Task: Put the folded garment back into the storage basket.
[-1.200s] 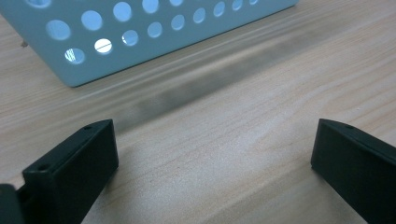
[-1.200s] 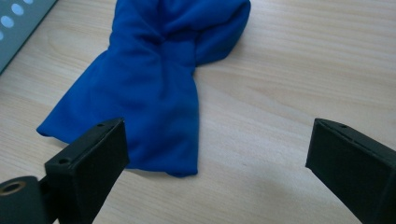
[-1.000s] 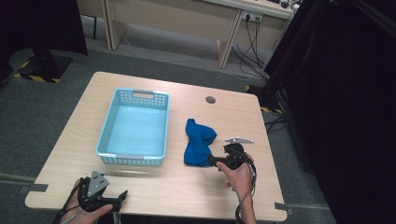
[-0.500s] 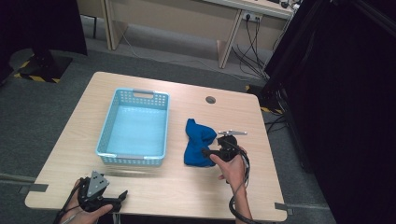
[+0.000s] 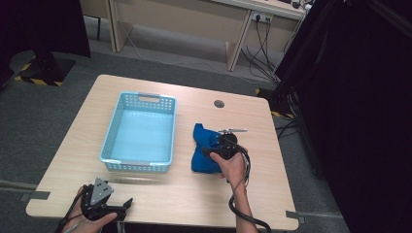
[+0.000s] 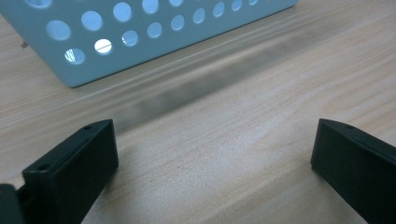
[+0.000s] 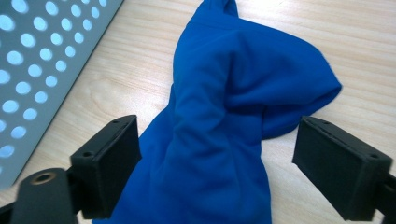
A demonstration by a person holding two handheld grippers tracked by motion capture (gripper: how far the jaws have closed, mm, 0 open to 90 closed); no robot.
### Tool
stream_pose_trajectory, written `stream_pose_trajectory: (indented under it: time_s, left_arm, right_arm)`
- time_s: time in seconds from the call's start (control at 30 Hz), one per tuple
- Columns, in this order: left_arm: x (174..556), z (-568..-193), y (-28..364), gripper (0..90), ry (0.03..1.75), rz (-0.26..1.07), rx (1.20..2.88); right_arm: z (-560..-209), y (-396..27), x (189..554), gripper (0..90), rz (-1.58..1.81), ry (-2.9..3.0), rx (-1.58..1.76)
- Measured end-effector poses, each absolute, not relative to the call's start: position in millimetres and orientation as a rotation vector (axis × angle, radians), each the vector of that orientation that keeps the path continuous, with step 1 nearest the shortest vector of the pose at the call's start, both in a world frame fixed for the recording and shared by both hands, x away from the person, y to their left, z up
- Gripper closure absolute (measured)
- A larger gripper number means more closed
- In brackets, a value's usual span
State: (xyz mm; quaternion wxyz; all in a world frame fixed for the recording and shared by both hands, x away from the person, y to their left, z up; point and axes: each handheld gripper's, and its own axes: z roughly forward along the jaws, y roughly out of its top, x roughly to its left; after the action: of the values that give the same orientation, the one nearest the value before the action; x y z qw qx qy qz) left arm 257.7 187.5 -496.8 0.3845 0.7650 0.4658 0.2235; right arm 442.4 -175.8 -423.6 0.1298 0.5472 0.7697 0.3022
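A crumpled blue cloth lies on the table just right of a light blue perforated basket. My right gripper is low over the cloth's right side and points left. In the right gripper view the cloth bulges between the two jaws of the right gripper. Those jaws have just been closing but still stand apart, and the right pad is clear of the fabric. My left gripper rests at the near left table edge, and in its own view it stands open over bare wood.
The basket's wall stands just ahead of the left jaws and also shows as a basket wall left of the cloth. A cable hole sits in the wooden table behind the cloth. A dark curtain hangs at the right.
My right hand has moved left and away from the person, onto the blue cloth, and its jaws have narrowed. The left hand has kept still.
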Motion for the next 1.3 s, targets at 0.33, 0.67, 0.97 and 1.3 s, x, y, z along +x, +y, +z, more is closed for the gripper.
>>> stream_pose_trajectory:
  time_s: [0.33, 0.67, 0.97, 1.3]
  left_arm:
    - [258, -497, 187, 0.0, 1.187, 0.57, 1.95]
    - [257, -497, 188, 0.0, 1.182, 0.57, 1.945]
    - [257, -498, 188, 0.0, 1.179, 0.57, 1.944]
    - [257, -498, 188, 0.0, 1.177, 0.569, 1.944]
  right_arm:
    - [-433, -165, 455, 25.9, 0.837, 2.239, 1.62]
    - [-445, -157, 467, 35.6, 0.777, 2.238, 1.64]
    - [-449, -151, 471, 52.4, 0.7, 2.238, 1.599]
    - [-445, -156, 468, 70.6, 0.757, 2.233, 1.577]
